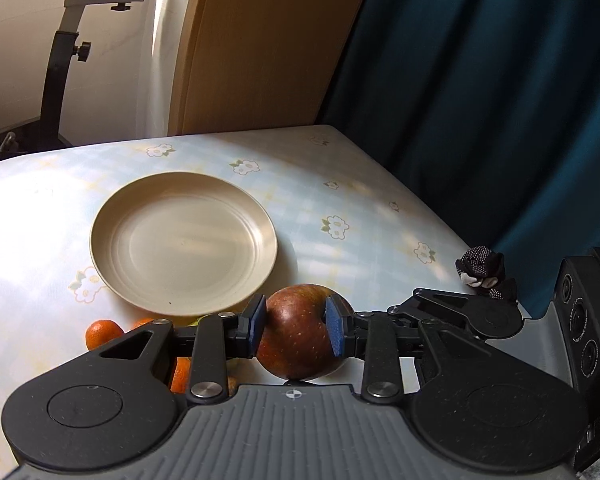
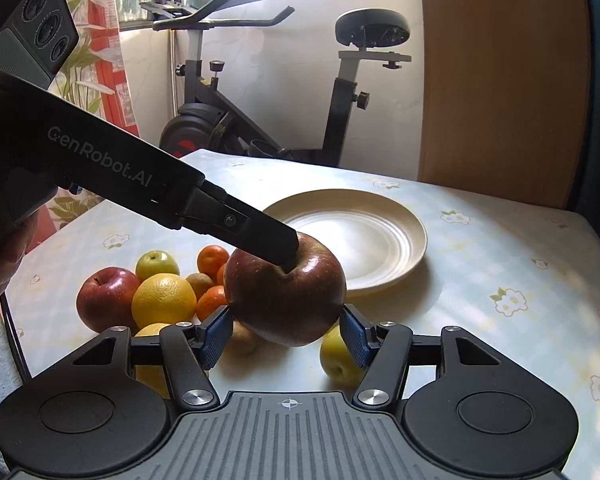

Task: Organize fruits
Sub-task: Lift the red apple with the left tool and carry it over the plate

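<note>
Left gripper (image 1: 296, 326) clamping dark apple (image 1: 300, 330), plate (image 1: 184, 240) beyond, fruit pile (image 2: 160, 292) beside

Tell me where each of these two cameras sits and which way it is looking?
Left wrist: sits on the left gripper, looking along its fingers, shut on the dark red apple, toward the plate; the other gripper shows at right.
Right wrist: sits on the right gripper, open, facing the apple, fruit pile and exercise bike; the left gripper crosses from the left.
Shared: apple, plate, tablecloth.
</note>
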A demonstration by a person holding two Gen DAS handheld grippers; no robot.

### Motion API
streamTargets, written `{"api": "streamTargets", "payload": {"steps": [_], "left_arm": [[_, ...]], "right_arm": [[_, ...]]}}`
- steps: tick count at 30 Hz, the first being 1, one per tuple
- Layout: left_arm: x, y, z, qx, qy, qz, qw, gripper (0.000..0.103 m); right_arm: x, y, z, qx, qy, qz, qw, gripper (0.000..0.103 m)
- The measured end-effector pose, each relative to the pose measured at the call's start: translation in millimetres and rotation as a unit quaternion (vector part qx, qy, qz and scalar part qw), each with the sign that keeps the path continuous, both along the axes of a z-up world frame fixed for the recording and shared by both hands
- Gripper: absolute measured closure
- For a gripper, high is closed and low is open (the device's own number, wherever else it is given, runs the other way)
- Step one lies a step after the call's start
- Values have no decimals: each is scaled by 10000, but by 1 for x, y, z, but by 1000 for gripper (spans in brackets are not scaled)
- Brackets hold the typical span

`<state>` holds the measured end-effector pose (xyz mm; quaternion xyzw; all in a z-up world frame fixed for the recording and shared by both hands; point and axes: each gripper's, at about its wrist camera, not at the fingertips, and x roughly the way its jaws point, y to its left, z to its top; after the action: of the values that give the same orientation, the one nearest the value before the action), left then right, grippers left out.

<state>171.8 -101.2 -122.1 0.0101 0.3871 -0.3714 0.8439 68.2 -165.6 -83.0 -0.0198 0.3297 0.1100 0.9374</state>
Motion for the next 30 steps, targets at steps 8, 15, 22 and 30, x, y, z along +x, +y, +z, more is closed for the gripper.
{"api": "streamTargets", "payload": {"steps": [8,15,22,30], "left_arm": [[29,13,35,-146,-430,293,9985,67],[68,22,29,-66,-313,636,9975,67],[113,35,11,0,49,860,9963,67],[151,39,-14,59,418,917,9949,67]], "right_arm": [[57,0,35,-135,-296,458,9984,48],[110,14,28,-246,-209,832,9960,48],[158,22,2,-192,210,1020,9944,48],[198,24,-29,-207,632,1024,9925,48]]}}
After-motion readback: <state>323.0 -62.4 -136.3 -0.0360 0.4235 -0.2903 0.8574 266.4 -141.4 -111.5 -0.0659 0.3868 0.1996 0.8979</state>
